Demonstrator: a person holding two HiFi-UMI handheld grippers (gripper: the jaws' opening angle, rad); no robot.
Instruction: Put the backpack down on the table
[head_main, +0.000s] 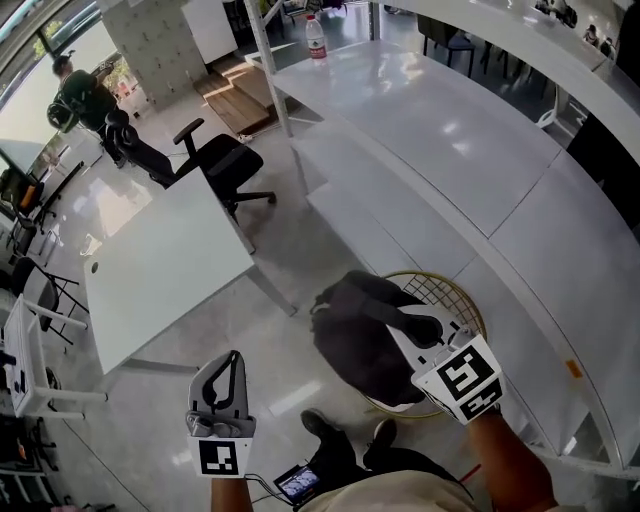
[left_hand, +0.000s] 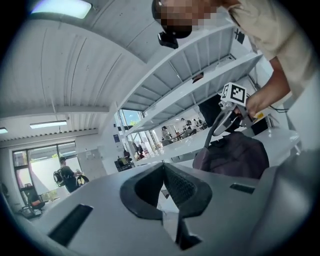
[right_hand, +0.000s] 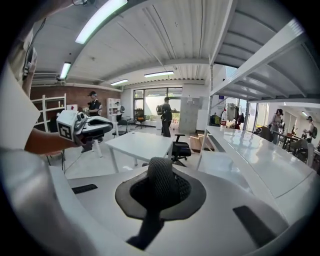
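Now the right claw (head_main: 425, 328) is closed tight on the top loop (right_hand: 160, 182) of the backpack (head_main: 360, 340), which sits over a near wire basket (head_main: 445, 292). Best carried right onto the long table (head_main: 430, 130) and lowered base-first. The left claw (head_main: 232, 362), closed and empty, could steady it.

We count two tools, left tool (head_main: 228, 370) and right tool (head_main: 428, 328), one backpack (head_main: 360, 340), one wire basket (head_main: 445, 292), one bottle (head_main: 315, 38), one wheeled chair (head_main: 225, 162).
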